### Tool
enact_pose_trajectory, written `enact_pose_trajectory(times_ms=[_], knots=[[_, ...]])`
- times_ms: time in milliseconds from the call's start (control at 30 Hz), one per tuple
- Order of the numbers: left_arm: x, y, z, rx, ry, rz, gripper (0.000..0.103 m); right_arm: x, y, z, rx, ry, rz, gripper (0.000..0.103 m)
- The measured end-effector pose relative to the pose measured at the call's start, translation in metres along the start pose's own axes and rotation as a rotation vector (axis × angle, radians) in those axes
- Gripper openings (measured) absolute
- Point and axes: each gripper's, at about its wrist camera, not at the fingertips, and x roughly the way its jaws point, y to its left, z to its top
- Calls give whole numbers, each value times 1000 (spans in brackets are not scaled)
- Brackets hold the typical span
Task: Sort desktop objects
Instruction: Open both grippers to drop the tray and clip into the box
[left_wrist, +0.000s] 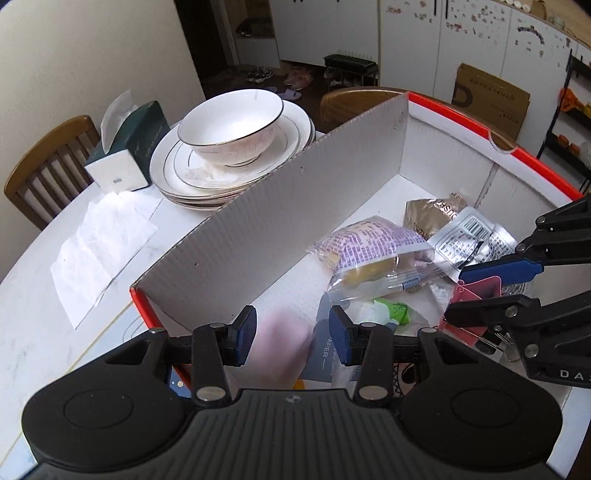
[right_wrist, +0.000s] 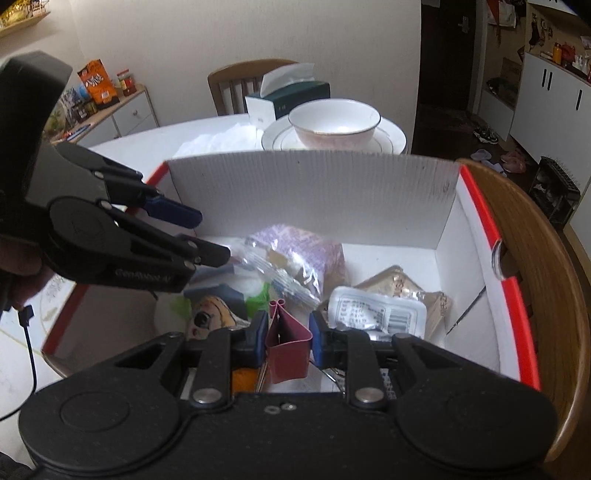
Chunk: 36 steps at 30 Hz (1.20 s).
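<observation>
A white cardboard box with a red rim (left_wrist: 280, 221) (right_wrist: 314, 184) holds several items: a purple-printed clear snack bag (left_wrist: 373, 245) (right_wrist: 295, 254), a silver sachet (left_wrist: 469, 236) (right_wrist: 376, 314), a gold packet (left_wrist: 432, 212) (right_wrist: 402, 286) and a green wrapper (left_wrist: 393, 310) (right_wrist: 258, 297). My right gripper (right_wrist: 288, 339) (left_wrist: 456, 295) is shut on a pink binder clip (right_wrist: 286, 347) (left_wrist: 476, 299) inside the box. My left gripper (left_wrist: 291, 332) (right_wrist: 210, 236) is open and empty above the box's near-left part.
Behind the box stand stacked white plates (left_wrist: 192, 173) (right_wrist: 391, 138) with a bowl (left_wrist: 231, 127) (right_wrist: 334, 123), a green tissue box (left_wrist: 129, 147) (right_wrist: 291, 96) and loose tissue (left_wrist: 99, 251). Wooden chairs (left_wrist: 48, 162) (right_wrist: 532, 266) surround the table.
</observation>
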Motion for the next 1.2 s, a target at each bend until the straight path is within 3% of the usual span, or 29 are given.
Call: enact_pose_trajectory(times_ms=[367,767,1200], knots=[[-6,-1,-5,-14,-17,-27,42,8,1,-7,-7,42,-3,23],[-28,-6,-16,-32,-79,-60,43,-2,3,-9,-19,33,6,37],[-75,-11,-31,-87,-195,-99,58,-35,6,-3,-17,-31,15,47]])
